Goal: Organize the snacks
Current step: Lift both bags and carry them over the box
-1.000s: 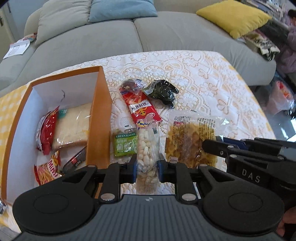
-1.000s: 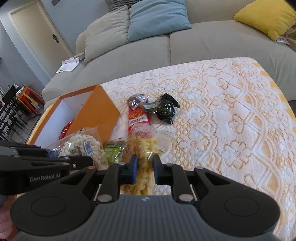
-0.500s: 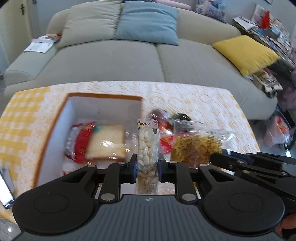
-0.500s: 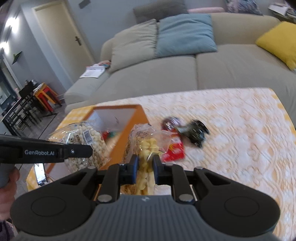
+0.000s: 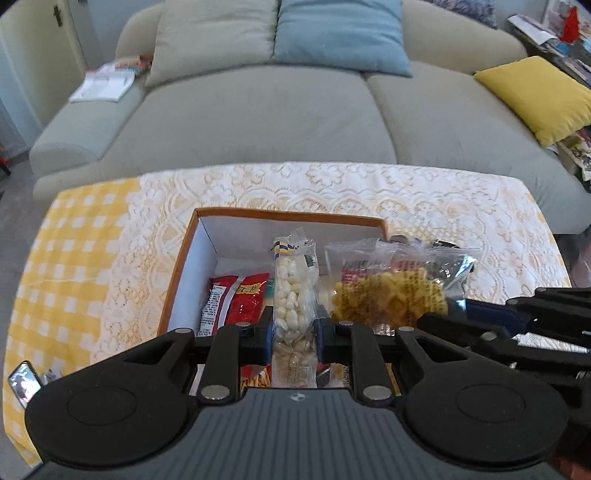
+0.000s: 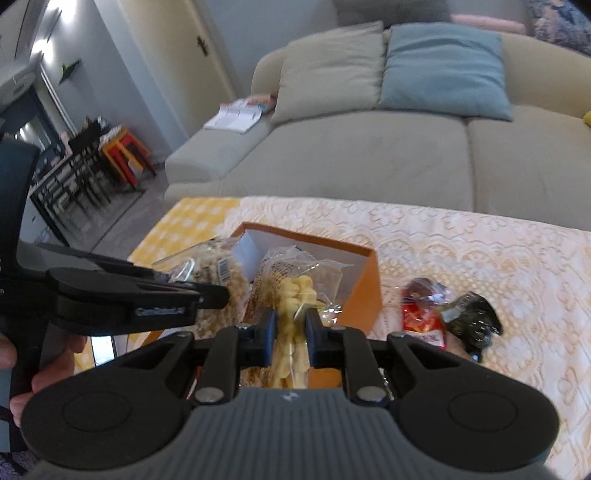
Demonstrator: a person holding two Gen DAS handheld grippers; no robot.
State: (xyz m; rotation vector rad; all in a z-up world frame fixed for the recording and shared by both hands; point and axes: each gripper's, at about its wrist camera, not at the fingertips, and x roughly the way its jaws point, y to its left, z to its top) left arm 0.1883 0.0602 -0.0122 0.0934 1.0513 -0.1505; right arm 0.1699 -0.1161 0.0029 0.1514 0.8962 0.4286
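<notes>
glossy clear plastic bag (image 5: 295,291), lace tablecloth (image 5: 369,184)

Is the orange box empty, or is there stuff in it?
Not empty. The orange box already holds a red snack packet, seen in the left wrist view. More packets show at the near end, mostly hidden behind the left gripper.

Grey sofa (image 5: 258,110) behind table: beige cushion (image 5: 210,37) at left, blue cushion (image 5: 340,33) mid, yellow cushion (image 5: 535,96) right; magazine (image 5: 103,81) on its left arm.

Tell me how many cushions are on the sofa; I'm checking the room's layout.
3: a beige cushion at the sofa's left, a blue cushion beside it in the middle, and a yellow cushion at the right end. Others may be out of frame.
</notes>
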